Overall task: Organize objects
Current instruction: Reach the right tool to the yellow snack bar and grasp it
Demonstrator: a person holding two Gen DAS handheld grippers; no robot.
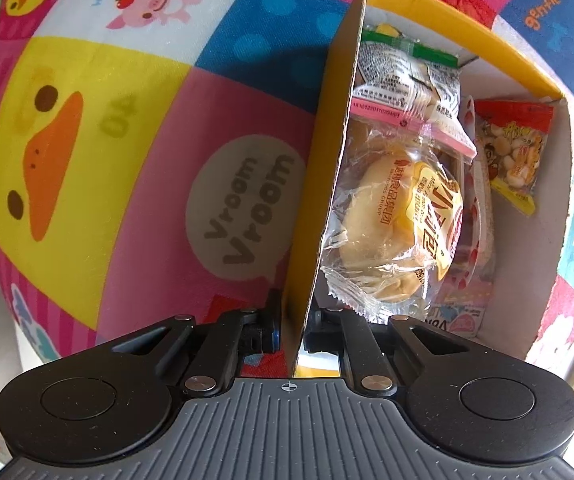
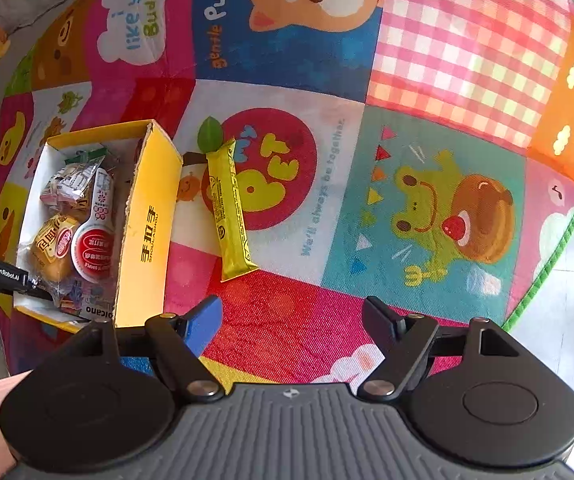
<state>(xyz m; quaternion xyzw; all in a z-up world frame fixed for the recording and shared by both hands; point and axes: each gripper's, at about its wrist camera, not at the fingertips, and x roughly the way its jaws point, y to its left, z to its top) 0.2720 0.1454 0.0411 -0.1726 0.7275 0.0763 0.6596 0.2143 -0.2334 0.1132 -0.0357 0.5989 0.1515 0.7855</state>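
The left gripper (image 1: 291, 332), nearest the lens, is clamped narrowly on the near wall of a yellow cardboard box (image 1: 329, 168), one finger outside and one inside. Inside the box lie a wrapped bun (image 1: 391, 224), a clear printed packet (image 1: 403, 80) behind it, and a red and yellow snack bag (image 1: 515, 148) by the far wall. Right of the box, a yellow snack bar (image 2: 229, 208) lies on the cartoon play mat (image 2: 427, 92). The right gripper (image 2: 293, 326) hovers over the mat, jaws wide and empty.
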